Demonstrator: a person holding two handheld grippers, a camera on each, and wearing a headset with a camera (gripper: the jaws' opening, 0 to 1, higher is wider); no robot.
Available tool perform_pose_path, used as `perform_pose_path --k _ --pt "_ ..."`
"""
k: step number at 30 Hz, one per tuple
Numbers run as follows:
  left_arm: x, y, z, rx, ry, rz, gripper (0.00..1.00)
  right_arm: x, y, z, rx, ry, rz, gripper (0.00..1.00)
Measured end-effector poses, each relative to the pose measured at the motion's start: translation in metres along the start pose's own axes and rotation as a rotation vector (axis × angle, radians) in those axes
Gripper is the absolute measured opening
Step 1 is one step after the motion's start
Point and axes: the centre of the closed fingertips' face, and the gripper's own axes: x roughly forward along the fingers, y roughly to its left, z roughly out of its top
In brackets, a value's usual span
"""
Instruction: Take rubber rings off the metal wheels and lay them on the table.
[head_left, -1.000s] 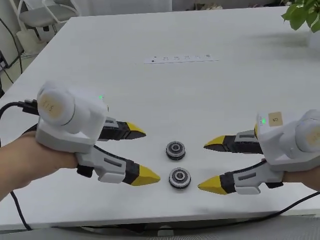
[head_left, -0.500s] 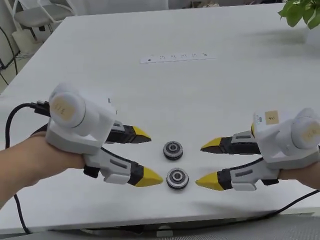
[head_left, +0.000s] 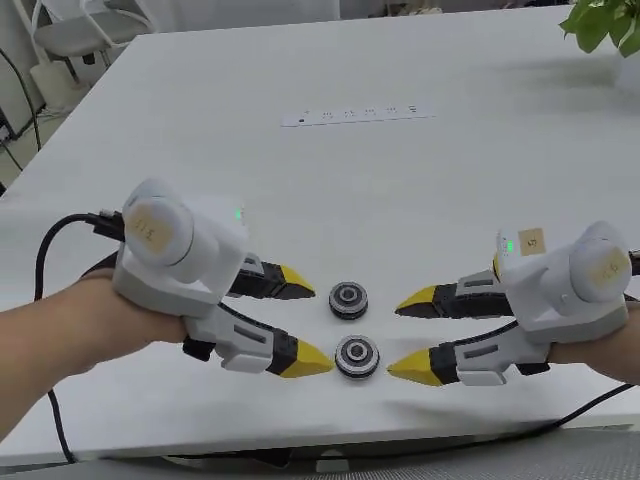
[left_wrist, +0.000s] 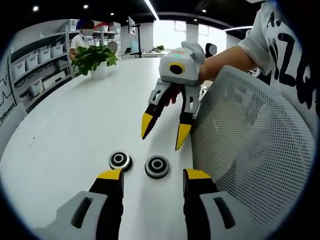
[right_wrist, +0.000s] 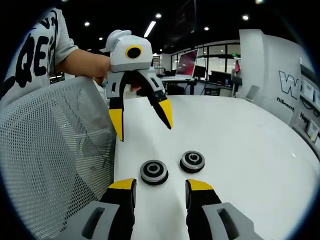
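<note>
Table (head_left: 420, 190): white, with the work close to its near edge.
Near wheel (head_left: 357, 355): lies flat by the near edge, about halfway along it, between the yellow tips of the two grippers.
Far wheel (head_left: 348, 298): lies flat just beyond the near wheel, close to it but apart.
Rings (head_left: 341, 357): a dark outer band sits on each wheel.
Left gripper (head_left: 313, 326): jaws released and spread wide, holding nothing. One tip is just beside the near wheel, and I cannot tell whether it touches.
Right gripper (head_left: 396, 336): jaws released and spread wide, holding nothing. It faces the left gripper across the wheels, with its tips a little off them.
Left gripper view: the near wheel sits just ahead of the gap between the jaws.
Power strip (head_left: 358, 114): lies toward the far edge.
Plant (head_left: 603, 25): at the far right corner.
</note>
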Motion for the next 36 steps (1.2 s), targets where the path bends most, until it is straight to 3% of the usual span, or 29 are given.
perform_pose_path --k 15,36 --pt "0.016 -0.006 -0.003 0.009 0.027 -0.042 0.36 0.009 0.003 -0.006 0.013 0.006 0.029 0.34" --pt "0.040 -0.007 -0.012 -0.037 0.060 -0.072 0.22 0.010 0.003 -0.009 0.038 -0.006 0.031 0.31"
